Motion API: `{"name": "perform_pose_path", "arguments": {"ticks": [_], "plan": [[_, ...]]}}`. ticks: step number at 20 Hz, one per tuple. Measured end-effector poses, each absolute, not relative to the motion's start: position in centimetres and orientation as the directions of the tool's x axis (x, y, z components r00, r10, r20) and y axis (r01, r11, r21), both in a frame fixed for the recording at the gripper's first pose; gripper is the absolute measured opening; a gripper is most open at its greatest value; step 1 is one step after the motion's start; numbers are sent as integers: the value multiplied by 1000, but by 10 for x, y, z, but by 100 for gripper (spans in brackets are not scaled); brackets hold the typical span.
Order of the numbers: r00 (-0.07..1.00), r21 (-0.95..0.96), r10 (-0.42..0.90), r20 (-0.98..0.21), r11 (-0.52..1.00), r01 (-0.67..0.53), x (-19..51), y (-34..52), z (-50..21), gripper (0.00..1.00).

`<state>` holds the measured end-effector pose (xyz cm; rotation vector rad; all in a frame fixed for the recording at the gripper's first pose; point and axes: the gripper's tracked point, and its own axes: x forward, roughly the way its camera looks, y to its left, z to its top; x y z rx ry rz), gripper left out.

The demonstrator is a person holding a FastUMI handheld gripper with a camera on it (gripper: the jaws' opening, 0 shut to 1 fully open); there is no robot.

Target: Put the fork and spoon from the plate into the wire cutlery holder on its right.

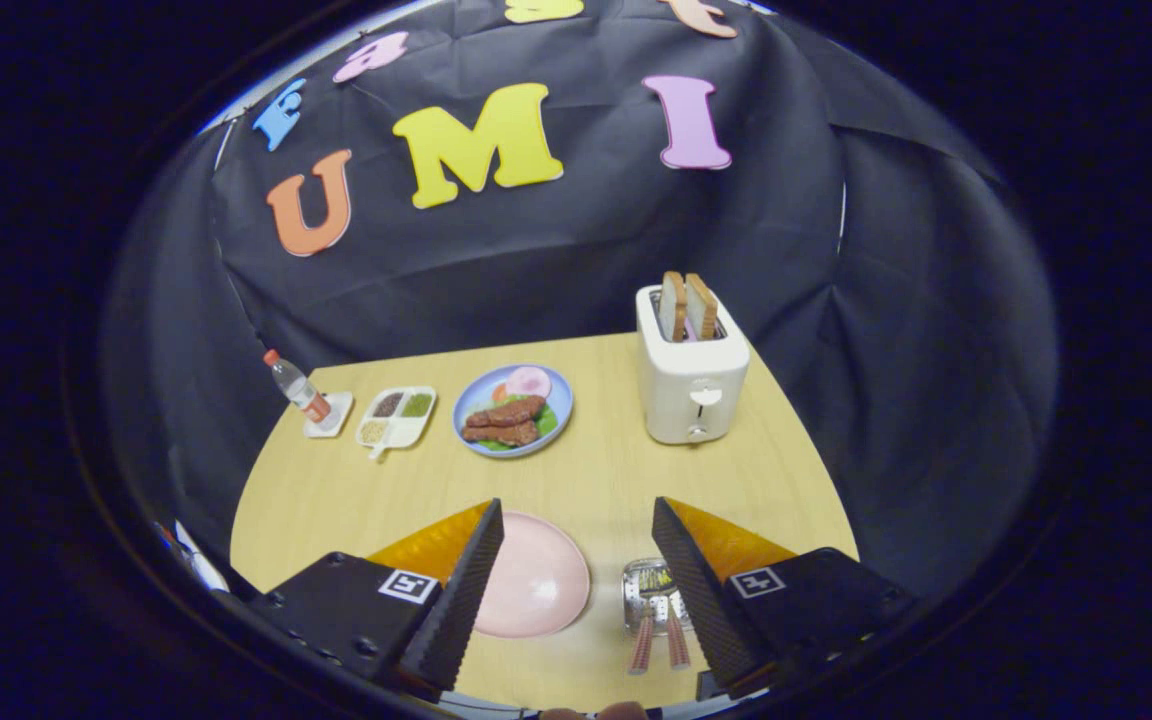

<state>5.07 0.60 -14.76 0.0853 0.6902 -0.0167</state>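
Gripper spread wide, empty, your hold high above table | pink plate bare between fingers | fork and spoon already in wire cutlery holder just right of plate, handles toward you, long axes roughly parallel, so task looks done

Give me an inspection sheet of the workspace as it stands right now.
Surface: wooden table, bare between items.
Job's things: pink plate between the fingers, nothing on it; wire cutlery holder on its right, two ribbed handles sticking out of it.
Clutter: toaster with two slices; blue plate of food; divided tray; bottle on a small white dish.
Grippers: gripper open, fingers apart above the pink plate, holding nothing.
Cables: nothing seen.
Surroundings: black cloth wall behind the table.
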Motion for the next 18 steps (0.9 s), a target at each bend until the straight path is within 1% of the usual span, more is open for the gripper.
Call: {"name": "perform_pose_path", "arguments": {"ticks": [2,5,7,8,10,13,18], "plan": [[833,58,17,-553,998,17,54,13,-127,92],[926,45,26,-377,999,-10,56,21,-80,95],[959,11,7,-283,1000,-4,45,12,-52,96],[967,-5,-10,-254,1000,9,41,9,-44,97],[974,-4,-25,-225,1000,24,37,9,-35,97],[984,66,11,-175,998,1,43,18,-35,97],[989,82,-35,-141,996,47,41,4,-43,96]]}}
